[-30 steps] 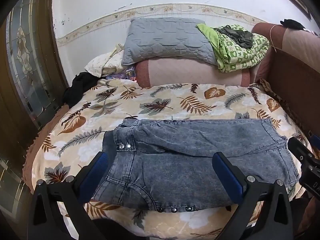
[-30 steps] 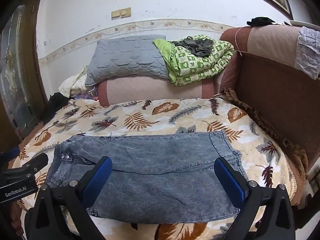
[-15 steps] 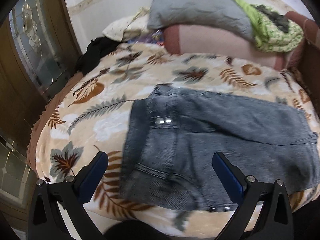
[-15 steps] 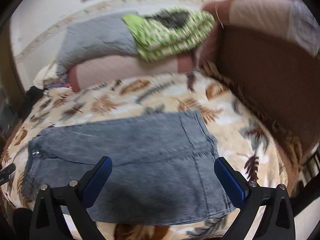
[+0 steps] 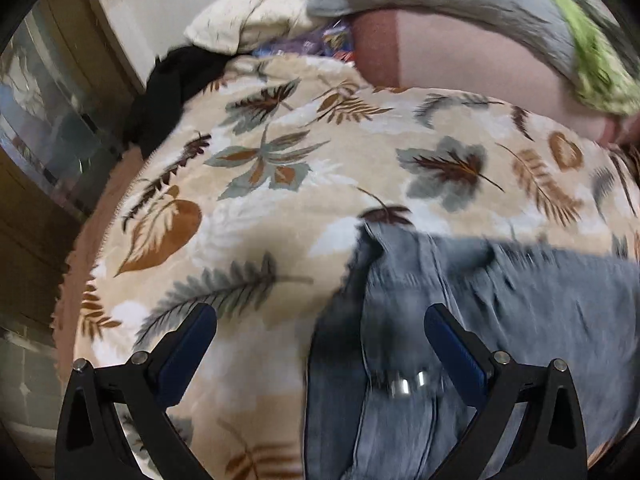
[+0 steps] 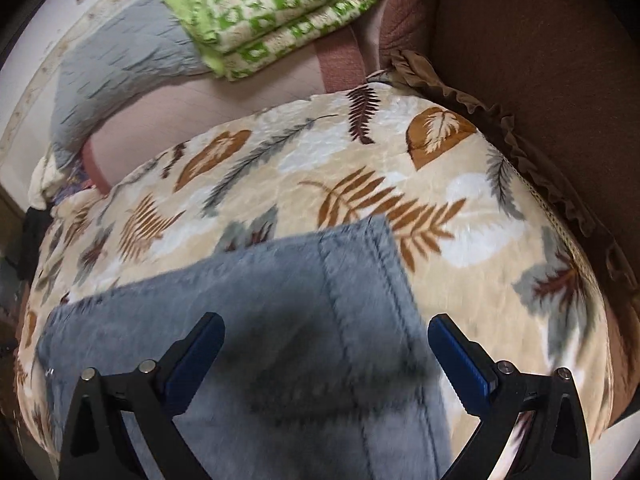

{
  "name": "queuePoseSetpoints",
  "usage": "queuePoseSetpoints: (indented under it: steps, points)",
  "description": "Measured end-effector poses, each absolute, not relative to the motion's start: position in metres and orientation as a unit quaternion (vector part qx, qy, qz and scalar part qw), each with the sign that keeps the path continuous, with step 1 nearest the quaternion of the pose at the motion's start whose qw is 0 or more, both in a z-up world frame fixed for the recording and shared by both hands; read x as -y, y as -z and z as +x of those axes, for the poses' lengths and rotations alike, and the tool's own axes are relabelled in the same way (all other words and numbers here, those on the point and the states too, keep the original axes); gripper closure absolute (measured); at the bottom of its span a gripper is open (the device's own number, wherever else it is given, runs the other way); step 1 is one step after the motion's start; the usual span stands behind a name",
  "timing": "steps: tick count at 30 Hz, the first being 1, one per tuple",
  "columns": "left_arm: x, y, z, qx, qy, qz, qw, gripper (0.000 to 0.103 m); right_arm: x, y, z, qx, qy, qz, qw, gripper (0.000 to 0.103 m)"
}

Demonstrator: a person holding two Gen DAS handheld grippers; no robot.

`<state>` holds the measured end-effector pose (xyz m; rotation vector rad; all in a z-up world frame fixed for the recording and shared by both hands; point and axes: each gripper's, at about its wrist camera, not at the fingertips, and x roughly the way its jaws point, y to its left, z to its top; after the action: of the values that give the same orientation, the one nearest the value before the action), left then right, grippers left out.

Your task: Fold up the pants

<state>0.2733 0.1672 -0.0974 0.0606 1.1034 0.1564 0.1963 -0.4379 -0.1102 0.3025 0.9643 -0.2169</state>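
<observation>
Denim, grey-blue and washed: the pants [image 5: 500, 320] lie flat on the leaf-print blanket [image 5: 280, 184] at the near edge of the bed, spread across it from left to right. Both views are motion-blurred, so fine detail is soft.

Progress, as I judge it: you have at least one fold in. The pants read as a compact rectangle, with no separate legs trailing. In the left wrist view two metal snaps [image 5: 408, 384] sit near the left end, which marks the waistband. In the right wrist view the right end shows a stitched hem band [image 6: 360, 276] running near to far. What is left looks like a crosswise fold to bring one end onto the other, perhaps then a tidy-up.

Orientation: the long axis runs left to right, parallel to the near bed edge. Waistband end points left, hem end points right, toward the brown upholstered side [image 6: 540, 60].

Your left gripper [image 5: 320, 344] hovers over the waistband end, jaws wide apart and holding nothing; the left edge of the denim falls between its fingers. Your right gripper [image 6: 326, 350] hovers over the hem end, jaws likewise wide apart and empty, denim filling most of the gap. I cannot tell whether either one touches the cloth.

Far side: grey pillow [image 6: 120, 52], green patterned quilt [image 6: 280, 12], a black garment [image 5: 172, 96] at the left edge. None touches the pants.
</observation>
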Motion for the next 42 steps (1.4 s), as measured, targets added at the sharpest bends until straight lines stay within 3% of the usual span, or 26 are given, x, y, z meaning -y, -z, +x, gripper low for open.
queuePoseSetpoints:
  steps: [4, 7, 11, 13, 15, 17, 23, 28, 29, 30, 32, 37, 42]
  points:
    - [-0.178, 0.114, 0.318, -0.551, -0.070, -0.030, 0.831, 0.000, 0.451, 0.119, 0.223, -0.474, 0.104, 0.144, 0.862, 0.010]
    - [-0.173, 0.130, 0.343, -0.574, -0.063, -0.065, 0.814, 0.000, 0.460, 0.123, 0.236, -0.477, 0.109, 0.154, 0.858, 0.011]
    - [-0.148, 0.156, 0.365, -0.605, -0.035, -0.053, 0.794, 0.010, 0.477, 0.130, 0.250, -0.478, 0.111, 0.172, 0.854, 0.021]
    - [-0.143, 0.167, 0.371, -0.616, -0.027, -0.054, 0.786, 0.024, 0.488, 0.134, 0.255, -0.482, 0.110, 0.184, 0.849, 0.026]
    - [-0.142, 0.181, 0.375, -0.631, -0.011, -0.071, 0.772, 0.065, 0.500, 0.139, 0.259, -0.487, 0.110, 0.198, 0.843, 0.034]
    - [-0.141, 0.194, 0.376, -0.643, 0.018, -0.108, 0.758, 0.081, 0.509, 0.143, 0.261, -0.486, 0.104, 0.215, 0.841, 0.036]
    - [-0.126, 0.189, 0.371, -0.623, 0.039, -0.072, 0.778, 0.094, 0.512, 0.151, 0.275, -0.495, 0.076, 0.230, 0.834, 0.036]
    - [-0.121, 0.179, 0.368, -0.609, 0.047, -0.055, 0.790, 0.098, 0.499, 0.174, 0.295, -0.524, 0.111, 0.190, 0.823, 0.038]
    - [-0.119, 0.176, 0.367, -0.605, 0.051, -0.053, 0.793, 0.098, 0.495, 0.179, 0.299, -0.531, 0.113, 0.182, 0.820, 0.044]
    - [-0.121, 0.175, 0.365, -0.603, 0.053, -0.052, 0.795, 0.099, 0.492, 0.182, 0.301, -0.539, 0.118, 0.169, 0.816, 0.063]
    - [-0.121, 0.166, 0.362, -0.592, 0.059, -0.049, 0.803, 0.100, 0.480, 0.179, 0.301, -0.533, 0.119, 0.138, 0.826, 0.084]
    - [-0.127, 0.137, 0.357, -0.557, 0.059, -0.063, 0.826, 0.101, 0.454, 0.135, 0.283, -0.479, 0.109, 0.085, 0.867, 0.085]
    - [-0.142, 0.087, 0.324, -0.503, 0.080, -0.089, 0.856, 0.101, 0.454, 0.073, 0.247, -0.403, 0.095, 0.107, 0.904, 0.085]
